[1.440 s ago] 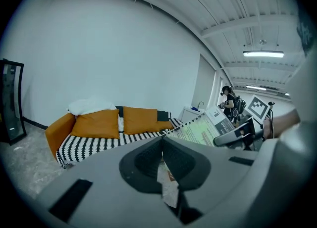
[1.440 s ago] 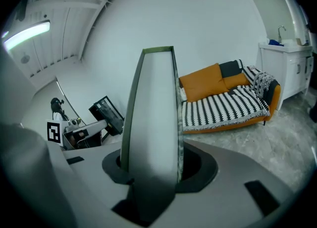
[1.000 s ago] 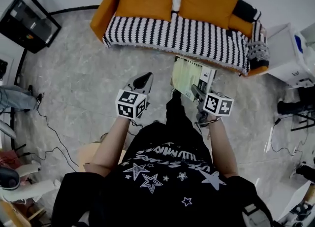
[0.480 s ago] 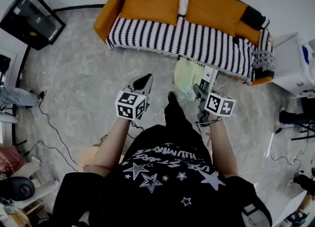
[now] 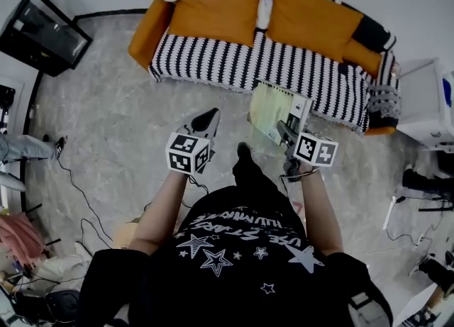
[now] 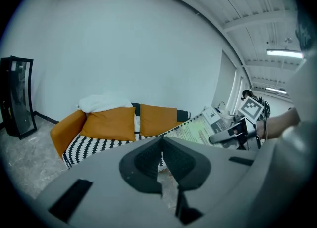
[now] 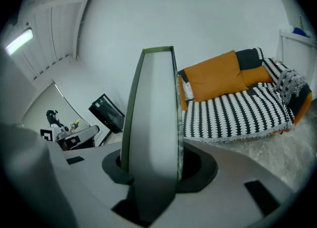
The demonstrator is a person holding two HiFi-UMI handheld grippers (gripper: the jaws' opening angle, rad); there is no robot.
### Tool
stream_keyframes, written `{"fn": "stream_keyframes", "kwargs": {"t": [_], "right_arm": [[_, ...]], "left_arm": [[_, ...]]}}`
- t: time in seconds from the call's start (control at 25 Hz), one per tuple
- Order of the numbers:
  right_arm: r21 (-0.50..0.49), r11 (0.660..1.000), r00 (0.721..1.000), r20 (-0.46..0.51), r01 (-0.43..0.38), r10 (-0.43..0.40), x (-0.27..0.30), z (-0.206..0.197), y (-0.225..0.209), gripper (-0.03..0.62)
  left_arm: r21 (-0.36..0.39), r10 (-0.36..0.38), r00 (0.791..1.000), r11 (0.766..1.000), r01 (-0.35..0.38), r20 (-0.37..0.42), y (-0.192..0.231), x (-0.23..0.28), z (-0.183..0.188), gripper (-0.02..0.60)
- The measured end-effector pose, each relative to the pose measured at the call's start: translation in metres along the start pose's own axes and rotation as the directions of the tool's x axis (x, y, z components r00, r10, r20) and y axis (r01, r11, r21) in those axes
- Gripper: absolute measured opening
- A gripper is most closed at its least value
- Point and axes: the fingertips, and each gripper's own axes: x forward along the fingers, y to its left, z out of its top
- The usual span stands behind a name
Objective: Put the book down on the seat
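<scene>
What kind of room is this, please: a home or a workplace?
Probably a living room, perhaps staged: a sofa with a striped cover, orange cushions on it, and loose cables across the stone-look floor.

Orange sofa (image 5: 213,13), black-and-white striped seat cover (image 5: 284,67), pale green book (image 5: 268,109)

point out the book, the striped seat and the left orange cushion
pale green book (image 5: 269,109): head view, front cover
black-and-white striped sofa seat (image 5: 206,56): head view, left half
left orange back cushion (image 5: 216,13): head view, middle
</scene>
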Motion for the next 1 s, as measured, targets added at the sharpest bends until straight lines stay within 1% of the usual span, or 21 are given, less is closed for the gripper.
{"fn": "stream_keyframes", "kwargs": {"t": [0.16,0.4,0.56,0.72,0.84,0.92,1.0], "right_arm": [[-0.012,1.0,1.0,-0.009,-0.015,0.015,0.015,0.029,-0.01,0.172],[-0.021,0.999,0.999,-0.019,-0.031,0.031,0.032,0.063,-0.036,0.172],[-0.022,0.998,0.998,-0.026,-0.051,0.051,0.044,0.083,-0.051,0.172],[-0.029,0.996,0.996,-0.034,-0.08,0.079,0.063,0.104,-0.066,0.172],[-0.056,0.993,0.994,-0.048,-0.102,0.099,0.077,0.12,-0.067,0.172],[-0.069,0.991,0.992,-0.058,-0.112,0.108,0.088,0.129,-0.062,0.172],[-0.081,0.988,0.99,-0.069,-0.128,0.123,0.1,0.133,-0.052,0.172]], "left_arm": [[-0.01,0.018,1.0,1.0,-0.018,-0.001,0.008,0.024,0.017,0.009],[0.007,0.047,0.999,0.999,-0.047,-0.003,0.012,0.054,0.038,0.009],[0.016,0.082,0.997,0.997,-0.082,-0.003,0.019,0.067,0.052,0.009],[0.004,0.128,0.992,0.992,-0.128,0.004,0.031,0.08,0.062,0.009],[0.023,0.182,0.983,0.983,-0.183,0.015,0.045,0.079,0.07,0.009],[0.006,0.213,0.977,0.977,-0.213,0.03,0.057,0.074,0.074,0.009],[-0.017,0.223,0.974,0.975,-0.222,0.037,0.069,0.067,0.074,0.009]]}}
